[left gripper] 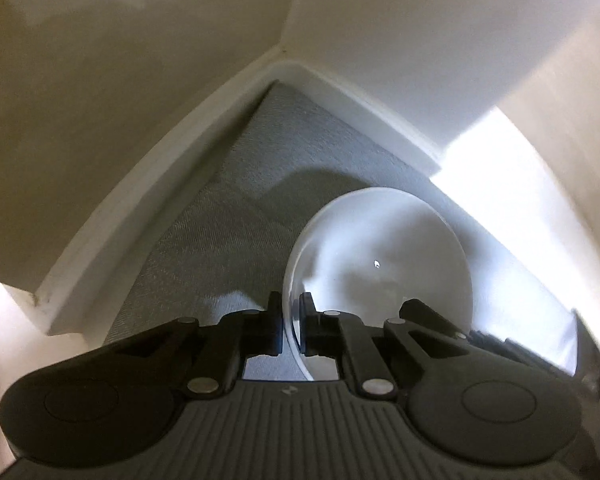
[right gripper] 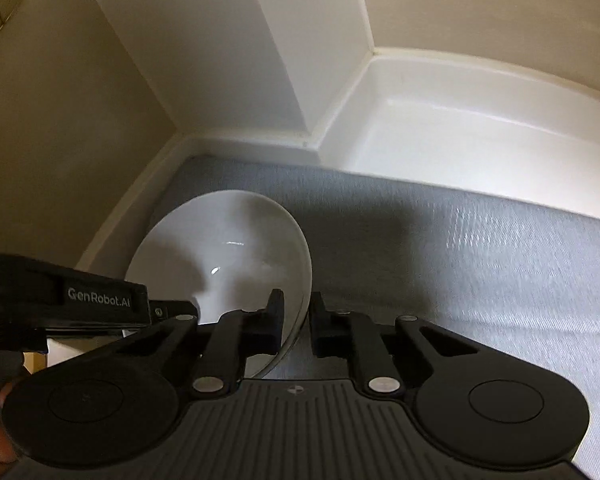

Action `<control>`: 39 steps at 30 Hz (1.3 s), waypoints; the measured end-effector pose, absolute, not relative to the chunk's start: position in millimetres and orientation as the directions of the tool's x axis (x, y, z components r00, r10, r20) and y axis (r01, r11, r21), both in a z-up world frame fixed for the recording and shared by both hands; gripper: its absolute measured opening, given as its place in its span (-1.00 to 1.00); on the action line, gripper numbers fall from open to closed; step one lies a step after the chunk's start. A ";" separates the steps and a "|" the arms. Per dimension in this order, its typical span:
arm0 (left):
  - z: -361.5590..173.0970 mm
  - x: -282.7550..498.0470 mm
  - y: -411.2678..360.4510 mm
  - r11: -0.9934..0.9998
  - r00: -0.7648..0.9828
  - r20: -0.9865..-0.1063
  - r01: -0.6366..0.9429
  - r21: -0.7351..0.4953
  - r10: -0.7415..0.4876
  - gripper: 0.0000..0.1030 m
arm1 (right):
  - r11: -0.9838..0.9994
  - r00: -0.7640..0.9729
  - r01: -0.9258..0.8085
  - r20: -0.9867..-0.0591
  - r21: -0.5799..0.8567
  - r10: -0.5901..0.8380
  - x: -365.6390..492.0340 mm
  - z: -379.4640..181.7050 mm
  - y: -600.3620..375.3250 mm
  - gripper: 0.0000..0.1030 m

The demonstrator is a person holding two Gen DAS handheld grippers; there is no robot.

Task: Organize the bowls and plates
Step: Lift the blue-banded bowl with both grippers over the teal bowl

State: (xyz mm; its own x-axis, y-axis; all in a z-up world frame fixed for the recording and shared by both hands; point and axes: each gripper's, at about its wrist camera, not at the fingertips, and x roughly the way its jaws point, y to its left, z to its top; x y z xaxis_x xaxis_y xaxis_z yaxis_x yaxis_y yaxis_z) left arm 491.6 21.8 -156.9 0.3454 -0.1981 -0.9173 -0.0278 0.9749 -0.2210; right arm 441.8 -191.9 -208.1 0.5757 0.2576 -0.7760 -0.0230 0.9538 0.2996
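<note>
So both grippers are on the same white bowl (left gripper: 380,256), which sits above a grey woven liner (left gripper: 228,216) inside a white cabinet-type corner.

The left gripper (left gripper: 291,328) has its two black fingers pinched onto the bowl's rim, one finger outside the wall and one inside, with the rim edge running right between them. From that camera, the bowl takes up the space just right of the fingers, and the white baseboard trim (left gripper: 140,200) wraps around the liner beyond the bowl. A bright, washed-out patch lies to the right of the bowl; what it is can't be made out.

The right gripper (right gripper: 296,320) is also clamped on the bowl (right gripper: 220,248), at the rim on the opposite side: the left finger is inside the bowl, the right finger outside, and the rim slots between them. In the same view the left gripper's body (right gripper: 64,300) pokes in at the bowl's left, and the only readable writing is there: "GenRobot.AI" in pale letters on the black housing. Beyond the bowl on the right is a glossy white ledge (right gripper: 440,128) that butts up against the liner (right gripper: 460,240).

The bowl is close to the back corner of the liner.
</note>
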 end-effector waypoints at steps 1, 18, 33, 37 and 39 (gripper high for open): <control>-156.4 489.1 21.4 0.976 0.341 -0.919 -0.017 -0.219 -0.200 -0.84 | 0.954 0.569 -0.026 -0.780 0.299 0.260 439.0 -207.3 -192.8 -0.73; -131.4 449.5 8.4 0.968 0.344 -0.905 0.092 -0.233 -0.251 -0.83 | 0.954 0.596 -0.006 -0.765 0.300 0.244 389.4 -180.5 -202.1 -0.72; -84.1 393.1 35.1 0.963 0.444 -0.855 0.111 -0.244 -0.268 -0.82 | 0.953 0.667 -0.111 -0.690 0.283 0.283 327.8 -133.6 -183.0 -0.72; -74.7 375.2 47.2 0.965 0.462 -0.848 0.102 -0.241 -0.261 -0.82 | 0.948 0.668 -0.150 -0.678 0.281 0.306 311.4 -123.8 -172.8 -0.72; -70.4 365.1 53.8 0.967 0.470 -0.846 0.098 -0.234 -0.252 -0.82 | 0.945 0.665 -0.173 -0.675 0.279 0.321 303.4 -121.0 -167.7 -0.72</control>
